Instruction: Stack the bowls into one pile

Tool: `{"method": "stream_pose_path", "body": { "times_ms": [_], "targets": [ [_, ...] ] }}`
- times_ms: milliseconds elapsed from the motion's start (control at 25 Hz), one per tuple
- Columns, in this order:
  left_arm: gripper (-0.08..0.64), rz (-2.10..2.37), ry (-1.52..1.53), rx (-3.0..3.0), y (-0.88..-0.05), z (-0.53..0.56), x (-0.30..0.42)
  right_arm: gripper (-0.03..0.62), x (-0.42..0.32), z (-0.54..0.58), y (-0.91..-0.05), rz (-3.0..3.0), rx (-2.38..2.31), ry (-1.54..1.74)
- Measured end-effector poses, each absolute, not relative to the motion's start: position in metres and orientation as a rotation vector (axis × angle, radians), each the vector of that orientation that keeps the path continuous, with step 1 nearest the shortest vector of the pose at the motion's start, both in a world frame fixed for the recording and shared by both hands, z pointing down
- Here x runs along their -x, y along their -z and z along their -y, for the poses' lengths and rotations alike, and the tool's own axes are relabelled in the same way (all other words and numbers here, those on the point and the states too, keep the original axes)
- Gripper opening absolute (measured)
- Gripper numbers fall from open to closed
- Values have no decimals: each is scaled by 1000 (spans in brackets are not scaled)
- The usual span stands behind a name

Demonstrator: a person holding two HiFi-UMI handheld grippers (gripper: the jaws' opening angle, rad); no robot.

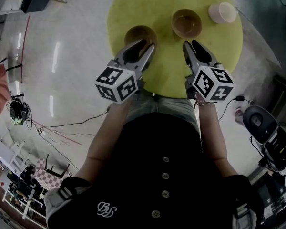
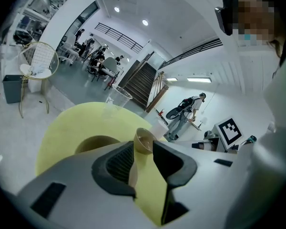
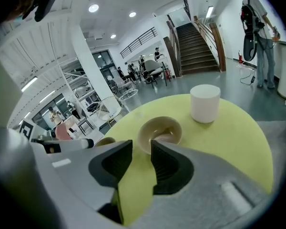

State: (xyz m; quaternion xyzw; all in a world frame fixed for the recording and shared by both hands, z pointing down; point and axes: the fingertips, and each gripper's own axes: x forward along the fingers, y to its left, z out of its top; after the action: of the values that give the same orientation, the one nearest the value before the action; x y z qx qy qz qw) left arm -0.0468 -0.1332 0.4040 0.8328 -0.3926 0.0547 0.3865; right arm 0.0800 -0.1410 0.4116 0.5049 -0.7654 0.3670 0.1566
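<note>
Two tan bowls sit apart on a round yellow table (image 1: 167, 70). The left bowl (image 1: 140, 34) lies just beyond my left gripper (image 1: 148, 45), which is open and empty with its tips at the bowl's near rim. The right bowl (image 1: 186, 23) lies just ahead of my right gripper (image 1: 190, 44), also open and empty. In the left gripper view the left bowl (image 2: 97, 144) is half hidden by the left jaw, and the right bowl (image 2: 144, 140) shows past the gripper (image 2: 142, 152). In the right gripper view the right bowl (image 3: 159, 132) sits beyond the gripper (image 3: 141, 149).
A pale cup (image 1: 222, 12) (image 3: 205, 103) stands upright at the table's far right. A clear plastic cup (image 2: 118, 98) stands at the far edge. Cables cross the shiny floor (image 1: 62, 123) on the left. Equipment (image 1: 264, 128) stands at the right.
</note>
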Motion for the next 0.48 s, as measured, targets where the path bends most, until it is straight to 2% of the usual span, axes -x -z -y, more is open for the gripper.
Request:
{"method": "stream_pose_path", "body": {
  "times_ms": [480],
  "targets": [
    [127,1061,-118,-2072,-407,144,4,112,-127,175,-427,2173,-1447,-1092]
  ]
}}
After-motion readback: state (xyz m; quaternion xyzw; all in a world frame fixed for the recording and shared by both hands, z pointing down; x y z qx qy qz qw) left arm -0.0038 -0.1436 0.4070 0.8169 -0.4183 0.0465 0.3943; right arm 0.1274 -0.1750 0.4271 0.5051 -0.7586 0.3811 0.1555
